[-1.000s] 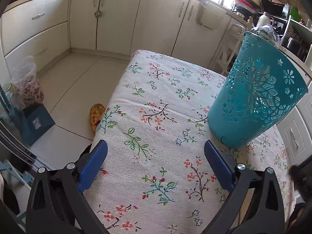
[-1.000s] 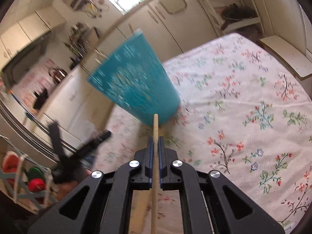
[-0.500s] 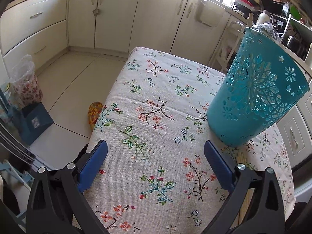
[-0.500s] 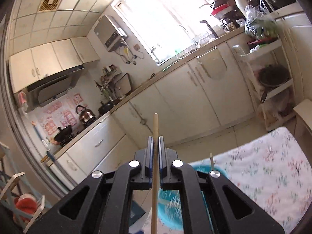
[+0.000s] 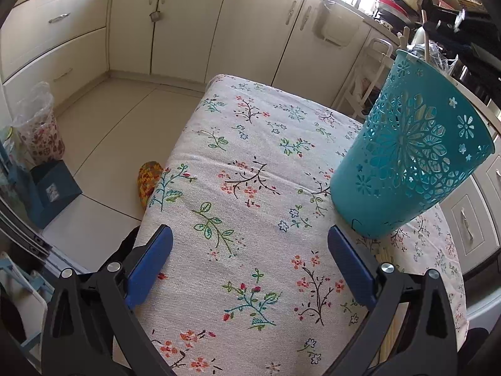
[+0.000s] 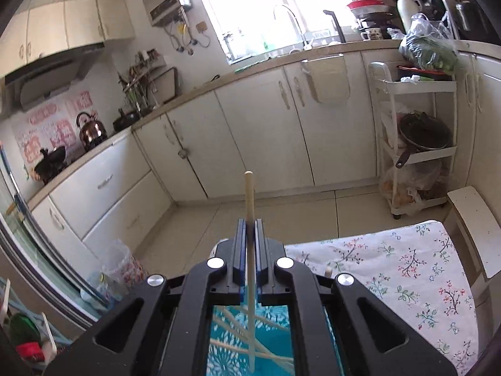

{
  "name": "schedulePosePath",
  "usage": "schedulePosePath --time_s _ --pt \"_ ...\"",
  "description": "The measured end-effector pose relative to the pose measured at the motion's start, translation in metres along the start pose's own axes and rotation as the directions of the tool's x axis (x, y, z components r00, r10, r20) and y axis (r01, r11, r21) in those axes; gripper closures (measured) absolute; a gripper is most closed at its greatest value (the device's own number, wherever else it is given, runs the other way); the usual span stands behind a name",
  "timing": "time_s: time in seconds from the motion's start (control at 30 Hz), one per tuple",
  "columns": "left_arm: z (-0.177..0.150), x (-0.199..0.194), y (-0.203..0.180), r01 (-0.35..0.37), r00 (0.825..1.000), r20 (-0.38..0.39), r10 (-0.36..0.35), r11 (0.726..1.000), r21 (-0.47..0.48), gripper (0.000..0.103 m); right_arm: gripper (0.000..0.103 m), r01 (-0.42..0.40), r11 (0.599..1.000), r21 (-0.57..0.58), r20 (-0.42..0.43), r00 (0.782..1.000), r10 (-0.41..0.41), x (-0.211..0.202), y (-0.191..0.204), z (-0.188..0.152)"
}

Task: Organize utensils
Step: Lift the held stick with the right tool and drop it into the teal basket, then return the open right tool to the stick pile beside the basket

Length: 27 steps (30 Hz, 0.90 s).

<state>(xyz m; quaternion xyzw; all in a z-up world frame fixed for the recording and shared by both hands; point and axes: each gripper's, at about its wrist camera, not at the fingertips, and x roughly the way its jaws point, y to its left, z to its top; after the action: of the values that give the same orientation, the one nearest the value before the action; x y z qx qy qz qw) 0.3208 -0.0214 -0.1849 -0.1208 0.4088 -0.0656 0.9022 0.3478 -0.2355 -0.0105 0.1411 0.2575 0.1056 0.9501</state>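
A teal openwork holder (image 5: 410, 163) stands on the floral tablecloth (image 5: 250, 156), to the right in the left wrist view, with pale stick tips (image 5: 405, 36) poking above its rim. My left gripper (image 5: 250, 263) hovers open over the cloth, nothing between its blue pads. My right gripper (image 6: 250, 224) is shut on a pale wooden chopstick (image 6: 249, 200) that points up and forward. Directly below it I see the holder's teal inside (image 6: 250, 338) with several chopsticks lying across it. More chopsticks (image 5: 383, 255) lie on the cloth by the holder's base.
Cream kitchen cabinets (image 5: 194, 22) line the far walls. A white rack (image 6: 416, 144) with pans stands right of the table. A blue box (image 5: 51, 189) and a plastic-lined bin (image 5: 39, 131) sit on the floor at left. A patterned slipper (image 5: 148, 180) lies by the table edge.
My right gripper has risen with the chopstick from in front of the holder to above its mouth, its view swinging from the cloth up to the kitchen. The left gripper stayed put.
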Motion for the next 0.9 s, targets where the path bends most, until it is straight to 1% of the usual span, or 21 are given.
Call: schedulePosePath --time_s 0.03,0.1,0.2,0.27,0.33,0.4,0.43,0.47,0.5,0.53,0.57,0.6,0.63,0.67,0.8,0.9 --pt "0.0 0.0 0.0 0.0 1.0 0.0 0.0 1.0 -0.003 0.008 0.097 -0.002 1.0 -0.022 -0.023 1.0 0.001 -0.003 0.002 -0.008" --pt "0.0 0.0 0.0 -0.002 1.0 0.0 0.002 1.0 -0.006 0.008 0.097 -0.002 0.999 -0.053 -0.041 0.999 0.0 -0.008 0.005 -0.015" --pt "0.0 0.0 0.001 -0.006 1.0 0.0 0.006 1.0 -0.008 0.008 0.097 0.008 0.997 -0.073 -0.004 1.0 -0.009 -0.035 0.005 -0.03" --pt "0.0 0.0 0.001 -0.011 1.0 -0.002 0.011 1.0 -0.008 0.008 0.097 0.015 0.998 -0.065 0.043 0.999 -0.012 -0.061 0.003 -0.043" --pt "0.0 0.0 0.001 -0.018 1.0 -0.003 0.018 1.0 -0.009 0.008 0.097 0.021 0.998 -0.053 0.084 0.996 -0.017 -0.089 0.0 -0.063" --pt "0.0 0.0 0.0 -0.025 1.0 -0.002 0.025 1.0 -0.009 0.008 0.096 0.034 0.999 -0.039 0.08 0.996 -0.031 -0.105 -0.003 -0.089" --pt "0.0 0.0 0.0 -0.029 1.0 -0.001 0.029 1.0 -0.008 0.008 0.096 0.049 0.998 -0.028 0.048 0.998 -0.048 -0.108 -0.007 -0.111" --pt "0.0 -0.001 -0.001 -0.032 0.999 0.003 0.032 0.999 -0.007 0.008 0.096 0.066 0.998 -0.02 -0.003 0.998 -0.066 -0.105 -0.012 -0.134" --pt "0.0 -0.002 -0.001 -0.034 0.999 0.009 0.034 0.999 -0.005 0.008 0.096 0.08 0.997 -0.018 -0.038 0.996 -0.08 -0.102 -0.014 -0.148" --pt "0.0 -0.003 -0.001 -0.035 0.999 0.011 0.035 0.999 -0.004 0.008 0.096 0.109 0.994 -0.012 -0.099 0.989 -0.109 -0.095 -0.02 -0.171" --pt "-0.001 -0.003 -0.001 -0.038 0.999 0.013 0.038 0.999 -0.005 0.008 0.096 0.123 0.992 0.005 -0.152 0.981 -0.121 -0.089 -0.026 -0.188" --pt "-0.001 -0.004 0.0 -0.039 0.999 0.014 0.04 0.999 -0.008 0.008 0.096 0.128 0.992 0.024 -0.198 0.973 -0.121 -0.082 -0.031 -0.201" --pt "-0.001 -0.004 0.0 -0.041 0.999 0.015 0.041 0.999 -0.011 0.008 0.096 0.14 0.99 0.033 -0.252 0.959 -0.128 -0.074 -0.035 -0.211" --pt "-0.001 -0.004 0.001 -0.042 0.999 0.015 0.043 0.999 -0.014 0.008 0.096 0.144 0.989 0.032 -0.281 0.951 -0.13 -0.067 -0.036 -0.214" --pt "-0.001 -0.004 0.002 -0.051 0.999 0.013 0.052 0.998 -0.022 0.008 0.096 0.134 0.991 0.011 -0.281 0.952 -0.125 -0.057 -0.03 -0.203" --pt "-0.001 -0.003 0.001 -0.053 0.999 0.008 0.053 0.998 -0.018 0.008 0.096 0.145 0.989 -0.004 -0.307 0.941 -0.139 -0.044 -0.028 -0.202"
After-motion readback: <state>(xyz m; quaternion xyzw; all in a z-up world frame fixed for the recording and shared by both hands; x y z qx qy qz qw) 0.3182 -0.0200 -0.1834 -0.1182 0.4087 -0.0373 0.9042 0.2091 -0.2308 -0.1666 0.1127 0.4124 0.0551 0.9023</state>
